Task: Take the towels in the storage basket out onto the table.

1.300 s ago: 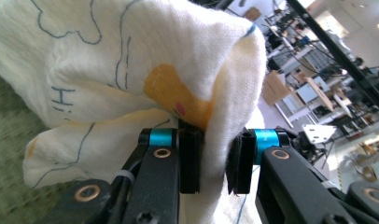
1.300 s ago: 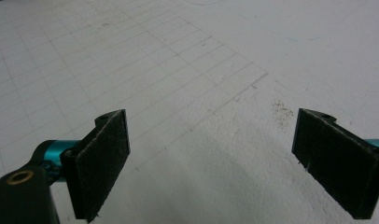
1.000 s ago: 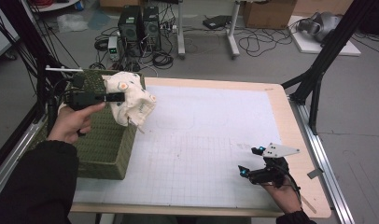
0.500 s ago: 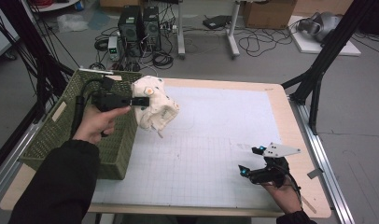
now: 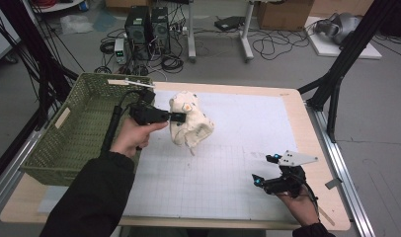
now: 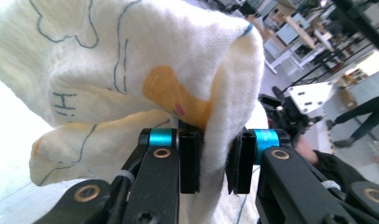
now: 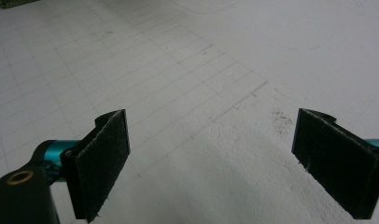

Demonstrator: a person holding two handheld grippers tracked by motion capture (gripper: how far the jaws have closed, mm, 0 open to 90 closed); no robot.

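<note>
Left gripper (image 5: 181, 117) jaws pinching cream printed cloth (image 5: 191, 121) above the surface, just right of green basket (image 5: 70, 138), right gripper (image 5: 267, 170) jaws spread near right

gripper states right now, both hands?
Left gripper: shut on the cream printed cloth, held up over the white mat beside the green basket.
Right gripper: open, nothing between the jaws, low over the mat.
</note>
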